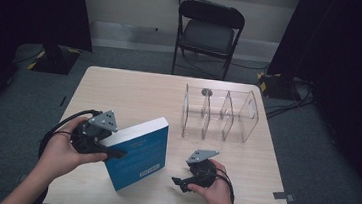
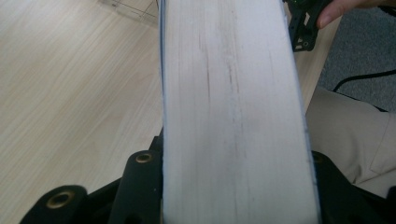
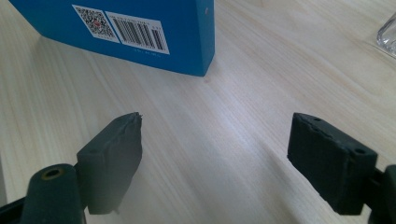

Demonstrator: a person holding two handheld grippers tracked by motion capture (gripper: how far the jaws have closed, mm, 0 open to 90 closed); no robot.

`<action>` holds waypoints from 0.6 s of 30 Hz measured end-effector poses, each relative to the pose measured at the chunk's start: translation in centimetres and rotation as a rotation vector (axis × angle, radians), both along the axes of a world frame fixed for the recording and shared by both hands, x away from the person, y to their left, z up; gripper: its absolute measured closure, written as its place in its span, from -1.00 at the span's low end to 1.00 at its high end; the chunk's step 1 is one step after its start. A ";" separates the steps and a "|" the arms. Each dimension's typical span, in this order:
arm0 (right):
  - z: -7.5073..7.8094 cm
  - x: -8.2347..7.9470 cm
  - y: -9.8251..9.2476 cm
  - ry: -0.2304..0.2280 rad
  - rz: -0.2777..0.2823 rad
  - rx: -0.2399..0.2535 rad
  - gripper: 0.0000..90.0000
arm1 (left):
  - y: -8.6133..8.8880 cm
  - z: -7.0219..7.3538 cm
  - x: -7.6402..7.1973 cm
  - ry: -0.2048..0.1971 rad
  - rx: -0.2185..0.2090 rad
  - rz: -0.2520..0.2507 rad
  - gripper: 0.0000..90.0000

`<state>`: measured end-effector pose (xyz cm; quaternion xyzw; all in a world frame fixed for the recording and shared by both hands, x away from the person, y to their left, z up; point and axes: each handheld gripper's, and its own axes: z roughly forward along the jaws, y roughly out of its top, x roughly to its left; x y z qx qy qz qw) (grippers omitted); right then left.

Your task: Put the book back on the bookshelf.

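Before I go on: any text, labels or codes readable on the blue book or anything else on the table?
Blue book, back cover: a white sticker with a QR code and a barcode; the digits under it are too small to read.
Cover in the high view: white lettering, blurred.
Clear divider rack: no text.

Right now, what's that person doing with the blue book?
A person holds a gripper in each hand at a wooden table. The left gripper is clamped on the thick blue book, holding it tilted up on its edge. The right gripper rests nearby with its jaws open and nothing in them. A clear divided rack stands behind, nothing in it that I can see.
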<state>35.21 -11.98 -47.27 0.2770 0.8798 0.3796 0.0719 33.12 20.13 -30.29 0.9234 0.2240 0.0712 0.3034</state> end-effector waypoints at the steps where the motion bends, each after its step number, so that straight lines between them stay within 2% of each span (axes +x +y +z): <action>1: 0.1 0.0 0.0 0.002 0.003 0.003 -0.61 | 0.0 0.1 0.1 0.000 0.010 -0.001 0.35; 2: 0.2 0.0 0.0 0.001 0.004 0.008 -0.60 | 0.1 0.0 0.3 0.005 -0.001 -0.013 0.35; 5: 0.6 0.1 0.1 -0.007 0.011 0.015 -0.59 | 0.2 0.1 0.5 0.002 0.005 -0.028 0.35; 12: 0.9 0.3 0.7 -0.001 0.031 0.018 -0.58 | 0.3 0.0 0.5 0.003 0.005 -0.027 0.35; 18: 1.5 0.5 1.2 0.001 0.057 0.020 -0.54 | 0.4 -0.2 0.3 0.013 -0.029 0.011 0.32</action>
